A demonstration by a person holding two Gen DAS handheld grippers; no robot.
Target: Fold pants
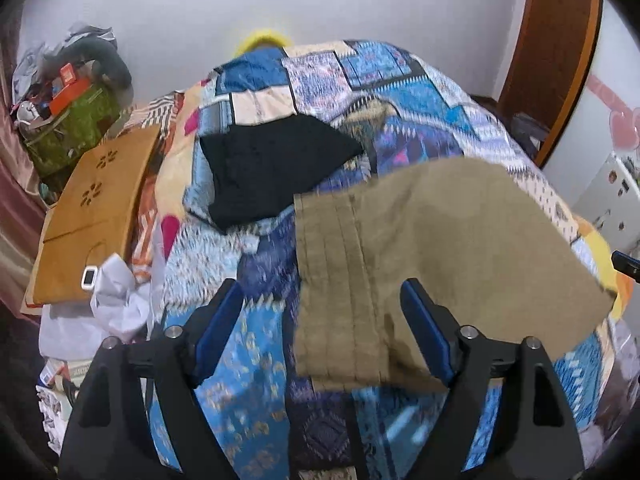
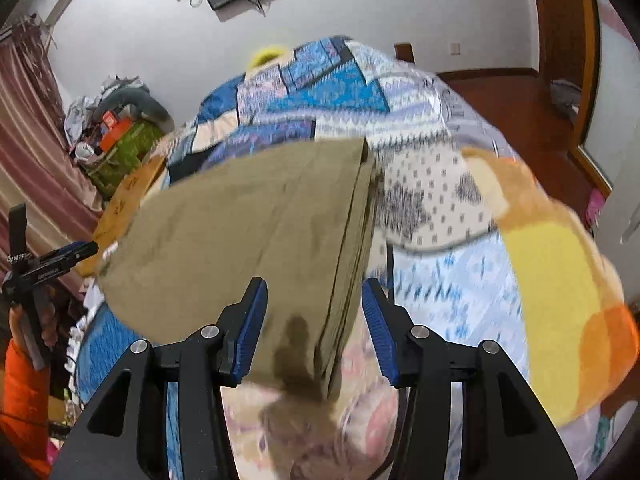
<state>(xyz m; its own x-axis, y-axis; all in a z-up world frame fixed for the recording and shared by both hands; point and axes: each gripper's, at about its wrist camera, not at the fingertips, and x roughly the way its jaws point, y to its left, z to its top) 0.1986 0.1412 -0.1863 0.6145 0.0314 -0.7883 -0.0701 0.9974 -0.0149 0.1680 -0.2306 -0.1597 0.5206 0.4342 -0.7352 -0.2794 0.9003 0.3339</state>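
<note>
Folded khaki pants lie on a patterned blue bedspread. In the left wrist view my left gripper is open, its blue pads wide apart over the pants' stitched left edge. In the right wrist view the same pants lie in a folded stack with layered edges at the right. My right gripper is open above their near right corner, holding nothing. The left gripper shows at the far left of the right wrist view, held by a hand in an orange sleeve.
A folded black garment lies farther up the bed. A brown board, crumpled white paper and a cluttered pile sit at the left. A yellow-orange plush lies at the bed's right. A wooden door is behind.
</note>
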